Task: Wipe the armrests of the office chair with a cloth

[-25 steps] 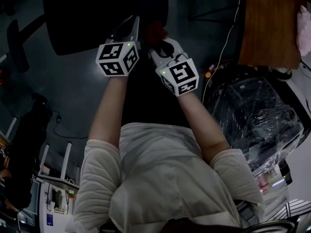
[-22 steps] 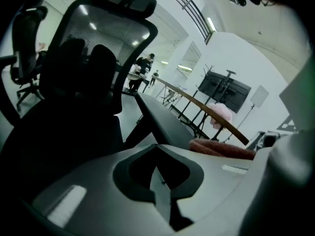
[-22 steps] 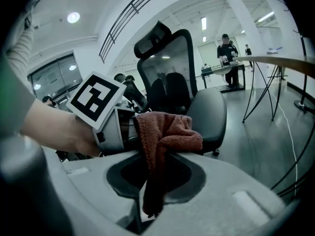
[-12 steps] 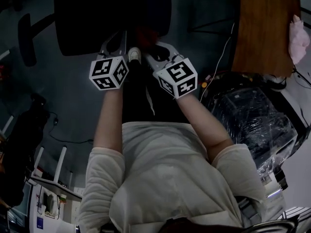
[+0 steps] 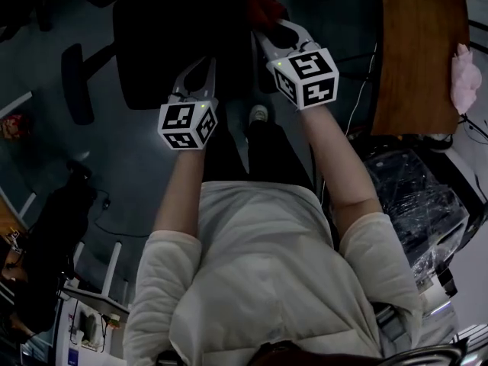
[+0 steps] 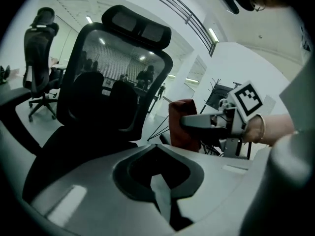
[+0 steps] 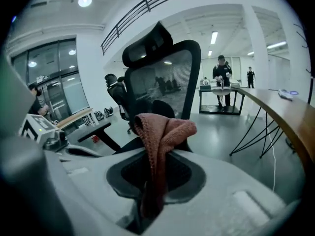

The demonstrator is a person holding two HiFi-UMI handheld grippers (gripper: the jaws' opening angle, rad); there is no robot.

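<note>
A black mesh-backed office chair (image 5: 179,40) stands just ahead of me, and one armrest (image 5: 74,82) sticks out at its left. My right gripper (image 5: 264,23) is shut on a reddish cloth (image 5: 264,6) and reaches over the seat's right edge. In the right gripper view the cloth (image 7: 162,127) hangs folded from the closed jaws of the right gripper (image 7: 156,154), with the chair back (image 7: 162,77) and an armrest (image 7: 91,128) behind it. My left gripper (image 5: 200,71) is shut on nothing and points at the seat. The left gripper view shows the left gripper (image 6: 157,151), the chair (image 6: 115,87) and the cloth (image 6: 183,124).
A wooden desk (image 5: 419,52) runs along the right with a pink bundle (image 5: 463,75) on it. A plastic-wrapped chair (image 5: 412,197) stands at my right side. My shoe (image 5: 259,114) shows below the seat. More chairs (image 6: 39,48) and people stand farther off.
Both grippers have moved forward toward the chair. The right one, with the cloth, has gone farther, up and to the right. The chair now lies closer below me.
</note>
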